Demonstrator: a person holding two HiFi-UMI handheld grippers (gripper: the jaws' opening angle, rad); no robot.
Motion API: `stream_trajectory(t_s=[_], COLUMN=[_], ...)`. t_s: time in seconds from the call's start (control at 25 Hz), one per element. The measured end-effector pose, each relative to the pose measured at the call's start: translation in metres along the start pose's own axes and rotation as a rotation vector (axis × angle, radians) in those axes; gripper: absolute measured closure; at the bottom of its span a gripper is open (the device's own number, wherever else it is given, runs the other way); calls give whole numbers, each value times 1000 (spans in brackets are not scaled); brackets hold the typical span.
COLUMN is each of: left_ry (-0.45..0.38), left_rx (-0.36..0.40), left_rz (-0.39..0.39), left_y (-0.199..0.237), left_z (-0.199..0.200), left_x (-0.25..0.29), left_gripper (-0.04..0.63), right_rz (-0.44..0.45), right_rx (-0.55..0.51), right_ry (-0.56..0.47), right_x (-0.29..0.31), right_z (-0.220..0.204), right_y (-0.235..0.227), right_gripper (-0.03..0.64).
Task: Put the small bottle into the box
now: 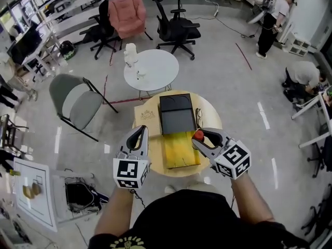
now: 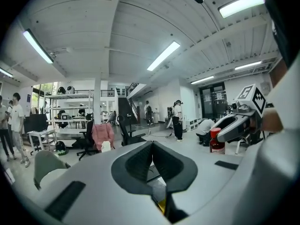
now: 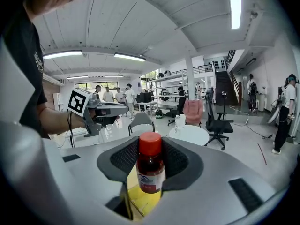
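A small bottle [image 1: 198, 135] with a red cap and dark red contents stands upright in my right gripper [image 1: 199, 138], which is shut on it; in the right gripper view the bottle [image 3: 151, 165] fills the gap between the jaws. It hangs over the right edge of the box's yellow half [image 1: 180, 150]. The box's black half [image 1: 176, 114] lies beyond it on the round wooden table [image 1: 210, 119]. Yellow box surface [image 3: 140, 203] shows below the bottle. My left gripper [image 1: 140, 132] is shut and empty, left of the box. Its jaws meet in the left gripper view [image 2: 152, 161].
A white round table [image 1: 151, 69] stands beyond the wooden one, with a grey folding chair [image 1: 78, 102] to the left. Office chairs [image 1: 176, 27] are farther back. People [image 1: 270, 25] are at the far right. A pale card [image 1: 147, 114] lies left of the box.
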State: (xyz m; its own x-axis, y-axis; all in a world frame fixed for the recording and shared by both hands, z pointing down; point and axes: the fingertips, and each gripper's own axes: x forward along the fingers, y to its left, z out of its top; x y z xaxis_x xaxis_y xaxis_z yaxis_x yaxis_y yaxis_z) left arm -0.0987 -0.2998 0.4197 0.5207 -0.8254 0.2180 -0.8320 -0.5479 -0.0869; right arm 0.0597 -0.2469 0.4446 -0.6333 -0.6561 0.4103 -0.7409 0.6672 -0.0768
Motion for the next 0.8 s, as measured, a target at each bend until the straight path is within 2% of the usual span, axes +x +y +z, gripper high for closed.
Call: stream_trajectory(t_s=[0.8], left_ry=[44], left_rx=[-44], left_rz=[45], left_y=[9], left_z=[-20], left_x=[20], left_gripper=[577], right_rz=[73], right_rx=[22], right_ry=[237], right_x=[51], right_z=[-92], right_y=[-18], right_gripper=[462])
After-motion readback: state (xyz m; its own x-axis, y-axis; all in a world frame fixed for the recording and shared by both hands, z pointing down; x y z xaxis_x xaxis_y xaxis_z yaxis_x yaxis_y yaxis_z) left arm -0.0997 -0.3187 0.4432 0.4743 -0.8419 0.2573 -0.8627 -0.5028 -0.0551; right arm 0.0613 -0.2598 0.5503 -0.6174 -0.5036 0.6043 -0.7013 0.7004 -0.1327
